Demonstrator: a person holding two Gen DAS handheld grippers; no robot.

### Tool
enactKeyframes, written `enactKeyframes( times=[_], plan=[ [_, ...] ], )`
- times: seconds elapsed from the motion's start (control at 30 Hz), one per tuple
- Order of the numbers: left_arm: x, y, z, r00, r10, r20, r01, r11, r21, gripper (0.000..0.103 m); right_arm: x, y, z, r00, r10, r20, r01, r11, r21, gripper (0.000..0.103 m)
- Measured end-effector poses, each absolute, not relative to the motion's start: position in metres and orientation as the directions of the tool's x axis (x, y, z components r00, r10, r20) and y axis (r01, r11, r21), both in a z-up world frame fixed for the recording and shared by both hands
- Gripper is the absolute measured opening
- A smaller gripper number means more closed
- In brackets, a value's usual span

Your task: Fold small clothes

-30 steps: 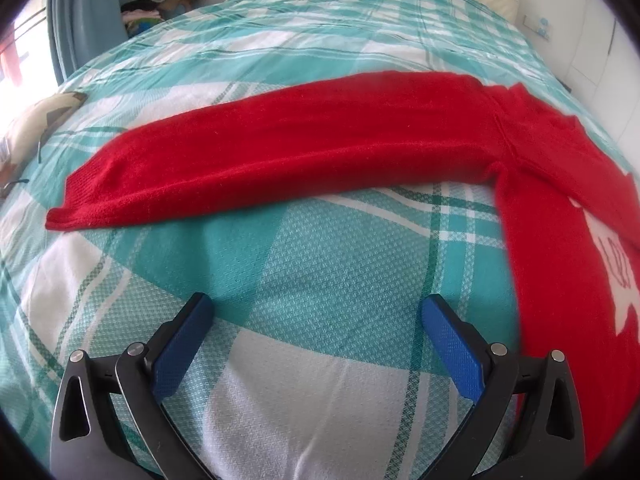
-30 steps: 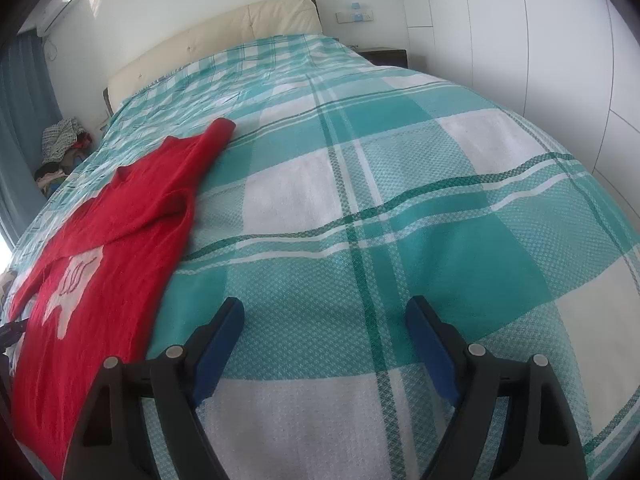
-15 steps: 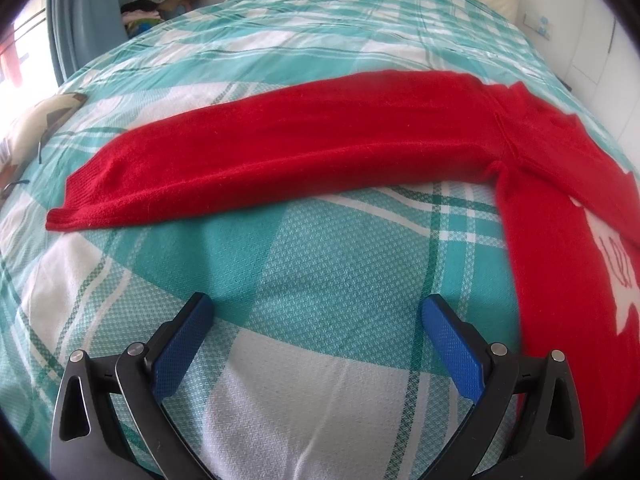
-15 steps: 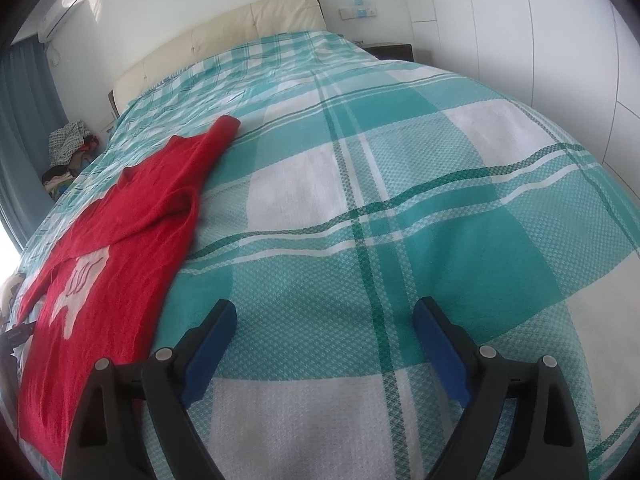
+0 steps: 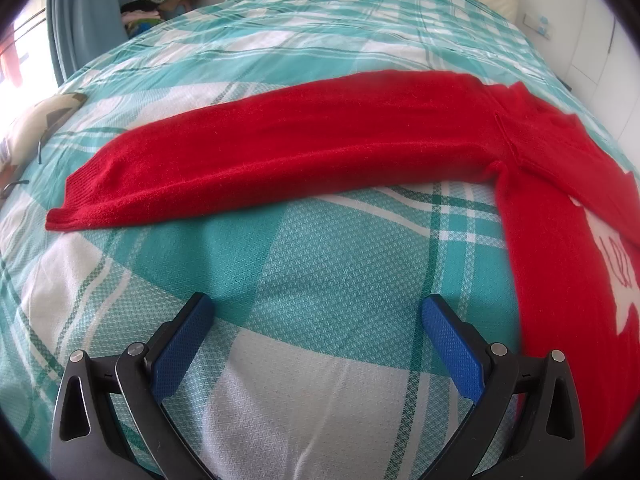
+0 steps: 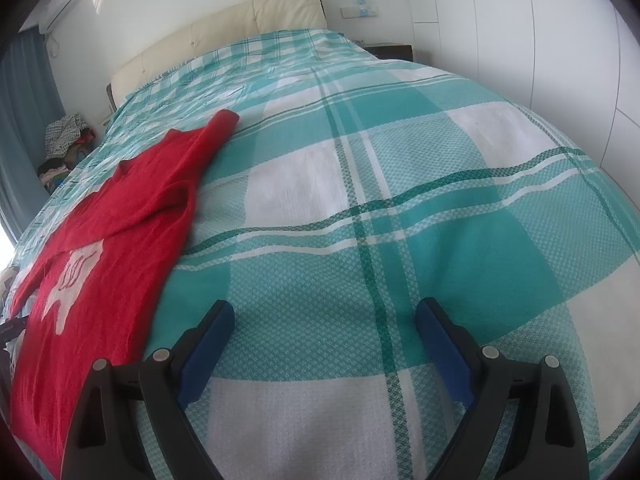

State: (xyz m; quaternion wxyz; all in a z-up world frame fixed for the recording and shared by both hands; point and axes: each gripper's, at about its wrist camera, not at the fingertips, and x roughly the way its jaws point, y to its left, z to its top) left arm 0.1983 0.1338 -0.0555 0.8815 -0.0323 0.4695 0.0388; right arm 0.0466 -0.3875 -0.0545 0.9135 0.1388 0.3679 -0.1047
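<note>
Covering bed [image 6: 400, 208], teal plaid bedspread [image 5: 320, 264]

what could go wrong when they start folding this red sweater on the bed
1. The long sleeve lies stretched far out across the bedspread; pinching it only at the cuff would likely let the middle sag and bunch.
2. The open left gripper hangs over bare cover, so a low pinch could catch the bedspread along with the knit.
3. The right gripper, also open, faces away from the red sweater, so its reach to the other sleeve may be awkward.
</note>
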Motion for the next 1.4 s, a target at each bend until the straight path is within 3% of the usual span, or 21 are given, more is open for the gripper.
enactKeyframes(
  times=[1.4],
  plan=[
    [0.1995,0.1309,-0.0565,0.556,0.052,-0.830,-0.102,0.995,-0.006,0.103,0.0382,-0.3929,-0.0518,0.734,-0.050,-0.677,0.281,0.930,0.236,0.093]
  ],
)
